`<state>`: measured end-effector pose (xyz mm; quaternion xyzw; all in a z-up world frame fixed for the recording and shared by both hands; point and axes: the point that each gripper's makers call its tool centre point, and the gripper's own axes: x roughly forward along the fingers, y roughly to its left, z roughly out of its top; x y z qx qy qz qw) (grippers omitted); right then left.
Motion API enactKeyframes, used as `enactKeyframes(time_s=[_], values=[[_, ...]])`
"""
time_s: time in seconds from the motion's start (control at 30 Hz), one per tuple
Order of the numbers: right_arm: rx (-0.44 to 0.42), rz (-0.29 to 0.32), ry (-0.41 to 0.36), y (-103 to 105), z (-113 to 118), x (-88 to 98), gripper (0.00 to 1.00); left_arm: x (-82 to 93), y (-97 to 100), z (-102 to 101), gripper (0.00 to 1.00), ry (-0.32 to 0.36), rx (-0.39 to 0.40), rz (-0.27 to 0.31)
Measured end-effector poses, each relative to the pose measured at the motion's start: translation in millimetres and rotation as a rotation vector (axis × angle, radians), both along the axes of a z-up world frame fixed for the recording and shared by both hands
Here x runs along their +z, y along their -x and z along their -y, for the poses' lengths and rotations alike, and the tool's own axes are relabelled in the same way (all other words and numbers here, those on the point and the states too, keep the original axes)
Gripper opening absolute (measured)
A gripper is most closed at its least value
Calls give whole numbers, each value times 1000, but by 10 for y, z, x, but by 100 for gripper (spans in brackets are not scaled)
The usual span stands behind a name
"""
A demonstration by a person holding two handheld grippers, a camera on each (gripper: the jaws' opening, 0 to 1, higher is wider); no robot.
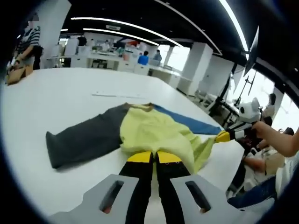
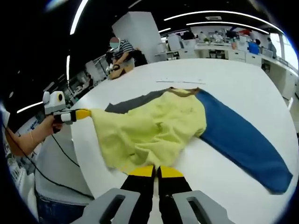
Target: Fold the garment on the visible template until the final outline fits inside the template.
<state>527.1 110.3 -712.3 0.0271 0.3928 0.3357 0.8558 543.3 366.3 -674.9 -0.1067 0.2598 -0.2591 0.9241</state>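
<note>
I am working in a large open-plan office or lab hall: long strip lights (image 1: 121,33) run across a dark ceiling, white square columns (image 1: 196,63) stand between tall bright windows (image 1: 176,57), and rows of white desks (image 1: 105,59) with seated people fill the far side. Beyond the far edge of the big white table (image 1: 56,100), a person in a striped top (image 2: 122,48) stands beside another column (image 2: 140,35).

The left gripper (image 1: 154,157) and the right gripper (image 2: 156,171) both have black jaws, yellow tips and grey housings with slots.
</note>
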Motion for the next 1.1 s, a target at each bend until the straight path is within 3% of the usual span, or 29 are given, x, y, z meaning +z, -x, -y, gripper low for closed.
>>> enactKeyframes(time_s=[0.4, 0.47, 0.73, 1.1], values=[[-73, -82, 27, 257, 285, -63, 0, -191, 202, -177, 0, -13, 46, -93], [-100, -102, 36, 317, 332, -111, 0, -277, 246, -223, 0, -28, 63, -136], [-168, -200, 69, 597, 487, -363, 0, -439, 360, -346, 0, -30, 115, -183], [-186, -264, 142, 782, 561, -590, 0, -724, 507, -421, 0, -41, 138, -267]])
